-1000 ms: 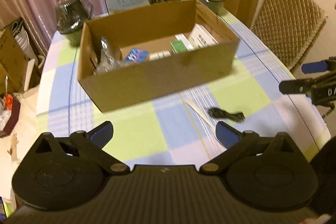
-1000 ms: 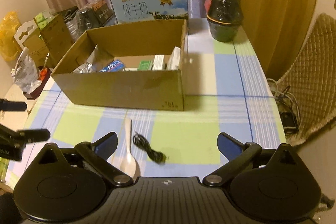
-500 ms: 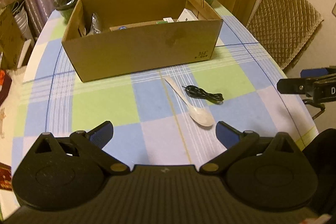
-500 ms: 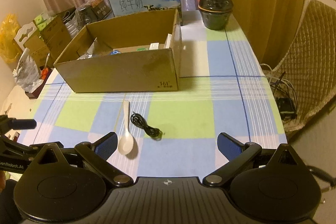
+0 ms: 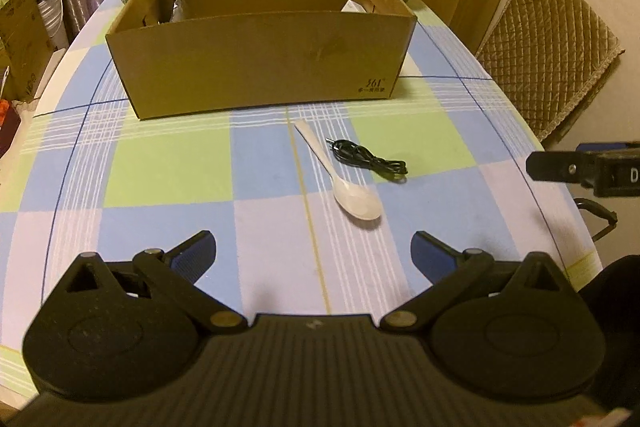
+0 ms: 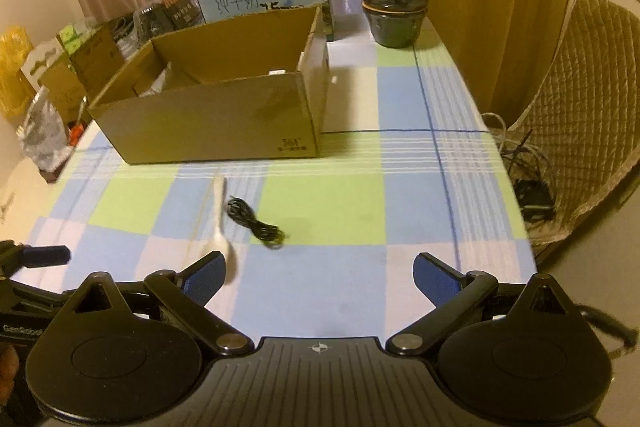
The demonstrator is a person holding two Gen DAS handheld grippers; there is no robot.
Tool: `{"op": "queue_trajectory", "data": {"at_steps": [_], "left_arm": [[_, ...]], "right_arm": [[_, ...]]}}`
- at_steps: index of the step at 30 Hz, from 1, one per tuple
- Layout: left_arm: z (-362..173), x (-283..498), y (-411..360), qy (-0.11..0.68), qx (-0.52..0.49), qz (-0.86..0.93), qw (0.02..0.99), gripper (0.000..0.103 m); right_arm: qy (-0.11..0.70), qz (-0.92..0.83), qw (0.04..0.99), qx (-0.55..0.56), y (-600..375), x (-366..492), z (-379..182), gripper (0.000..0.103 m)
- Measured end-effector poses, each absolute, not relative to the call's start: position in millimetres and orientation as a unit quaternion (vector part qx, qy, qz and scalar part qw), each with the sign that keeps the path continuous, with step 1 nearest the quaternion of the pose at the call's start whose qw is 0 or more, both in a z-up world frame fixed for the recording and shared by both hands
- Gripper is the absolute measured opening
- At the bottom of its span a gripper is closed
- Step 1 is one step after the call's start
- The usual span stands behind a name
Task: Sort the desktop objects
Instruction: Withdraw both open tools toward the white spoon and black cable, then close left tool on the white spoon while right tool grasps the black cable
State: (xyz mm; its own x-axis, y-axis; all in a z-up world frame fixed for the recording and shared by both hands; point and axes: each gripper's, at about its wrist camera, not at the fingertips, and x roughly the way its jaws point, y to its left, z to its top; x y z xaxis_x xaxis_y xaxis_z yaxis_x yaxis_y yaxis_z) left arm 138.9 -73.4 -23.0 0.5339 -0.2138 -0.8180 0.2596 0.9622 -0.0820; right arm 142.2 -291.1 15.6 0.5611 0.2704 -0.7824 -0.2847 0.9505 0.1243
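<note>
The white plastic spoon (image 5: 336, 171) lies on the checked tablecloth (image 5: 168, 171) just in front of the cardboard box (image 5: 260, 67), handle far, bowl near — the coiled black cable (image 5: 368, 161) just right of it. Both claws are spread and empty: left gripper (image 5: 314, 249) sits squarely behind the bowl, right gripper (image 6: 318, 271) has it by its left finger.
</note>
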Motion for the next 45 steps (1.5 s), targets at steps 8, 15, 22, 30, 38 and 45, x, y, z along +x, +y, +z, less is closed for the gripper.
{"op": "queue_trajectory", "data": {"at_steps": [8, 15, 22, 30, 38, 45], "left_arm": [[-47, 145, -91, 0.467, 0.016, -0.14, 0.873, 0.098], [-71, 165, -103, 0.477, -0.004, -0.13, 0.869, 0.089], [-94, 181, -117, 0.487, -0.011, -0.13, 0.863, 0.075], [-111, 197, -124, 0.493, -0.013, -0.124, 0.861, 0.057], [-110, 201, -115, 0.489, 0.019, -0.129, 0.862, 0.026], [-108, 205, -80, 0.499, 0.049, -0.129, 0.856, 0.011]], "right_arm": [[0.449, 0.184, 0.873, -0.05, -294, 159, -3, 0.08], [0.461, 0.21, 0.859, -0.08, -292, 182, -22, 0.068], [0.477, 0.233, 0.843, -0.088, -287, 203, -38, 0.066], [0.492, 0.238, 0.832, -0.094, -278, 216, -62, 0.065], [0.499, 0.246, 0.825, -0.099, -265, 220, -78, 0.065], [0.494, 0.26, 0.824, -0.098, -242, 219, -83, 0.064]]}}
